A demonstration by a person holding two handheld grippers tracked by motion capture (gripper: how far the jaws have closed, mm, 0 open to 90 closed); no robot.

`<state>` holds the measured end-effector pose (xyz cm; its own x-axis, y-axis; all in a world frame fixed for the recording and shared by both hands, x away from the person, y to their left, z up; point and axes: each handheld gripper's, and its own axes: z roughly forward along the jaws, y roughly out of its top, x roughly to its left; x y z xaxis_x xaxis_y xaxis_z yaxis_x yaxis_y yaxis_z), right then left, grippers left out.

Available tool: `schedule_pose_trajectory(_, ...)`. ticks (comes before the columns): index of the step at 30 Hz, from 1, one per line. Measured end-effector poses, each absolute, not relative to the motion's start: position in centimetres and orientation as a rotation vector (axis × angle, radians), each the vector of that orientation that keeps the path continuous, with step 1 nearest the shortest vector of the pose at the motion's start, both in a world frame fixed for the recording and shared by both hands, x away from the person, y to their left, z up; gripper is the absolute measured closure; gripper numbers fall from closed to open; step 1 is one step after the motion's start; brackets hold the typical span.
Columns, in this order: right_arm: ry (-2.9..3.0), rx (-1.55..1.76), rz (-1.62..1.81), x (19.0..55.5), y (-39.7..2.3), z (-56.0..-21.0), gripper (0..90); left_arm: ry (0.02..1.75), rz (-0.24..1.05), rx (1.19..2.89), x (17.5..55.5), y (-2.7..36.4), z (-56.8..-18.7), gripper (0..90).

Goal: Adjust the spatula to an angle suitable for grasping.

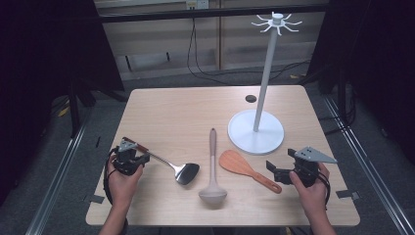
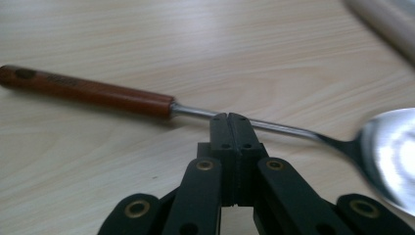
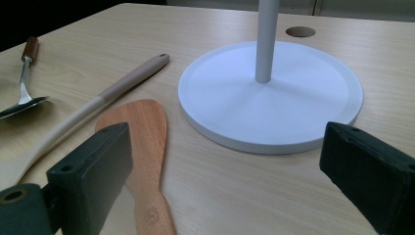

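The left hand-held gripper [image 2: 229, 119] is closed at the metal spatula's [image 2: 274, 128] shaft.

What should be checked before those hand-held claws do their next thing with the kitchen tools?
1. Left gripper jaws closed: ok, they meet at the thin shaft of the steel turner with a red-brown wooden handle.
2. Shaft truly pinched: cannot tell.
3. Right gripper open, holding nothing: ok.
4. Flat orange-brown wooden paddle not clamped: ok.
5. White metal stand with hooks upright, hooks empty: ok.
6. Beige long-handled ladle lying apart from the turner: ok.
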<state>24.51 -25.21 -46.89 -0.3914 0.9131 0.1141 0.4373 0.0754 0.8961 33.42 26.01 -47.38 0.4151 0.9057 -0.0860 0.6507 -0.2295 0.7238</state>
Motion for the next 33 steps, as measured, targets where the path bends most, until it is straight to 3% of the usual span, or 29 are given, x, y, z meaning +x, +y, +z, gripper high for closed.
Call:
schedule_pose_trajectory(7,1.859,1.341,1.280,24.2,-25.6,-46.8,5.3,1.450,0.439,1.916,34.9,27.9,-49.5,90.0)
schedule_pose_trajectory(33,1.791,1.402,1.242,22.3,-28.3,-46.9,5.4,1.443,0.366,1.832,38.9,25.3,-50.7,90.0)
